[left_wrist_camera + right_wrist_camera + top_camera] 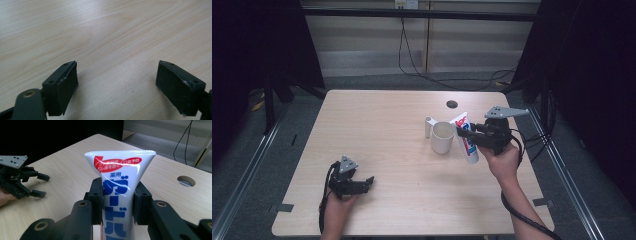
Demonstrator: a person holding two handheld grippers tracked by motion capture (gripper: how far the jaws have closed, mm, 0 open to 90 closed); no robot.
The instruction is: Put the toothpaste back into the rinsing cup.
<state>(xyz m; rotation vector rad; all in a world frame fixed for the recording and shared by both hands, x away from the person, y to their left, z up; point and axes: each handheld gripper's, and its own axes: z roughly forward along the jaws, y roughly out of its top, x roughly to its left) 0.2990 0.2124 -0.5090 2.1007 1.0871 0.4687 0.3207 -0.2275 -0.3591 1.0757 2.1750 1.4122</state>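
The right gripper (117, 202) clenched the white, blue-lettered plastic toothpaste tube (119, 182) mid-body, probably to drop it into the cream cup (442, 137) just left, while the left gripper (117, 86) rested released near-left.

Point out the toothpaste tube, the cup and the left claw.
toothpaste tube (120, 180), right gripper view, on its printed body just above the pads.
cup (442, 141), high view, on its outer wall.
left claw (116, 82), left gripper view, midway between its open fingertips.
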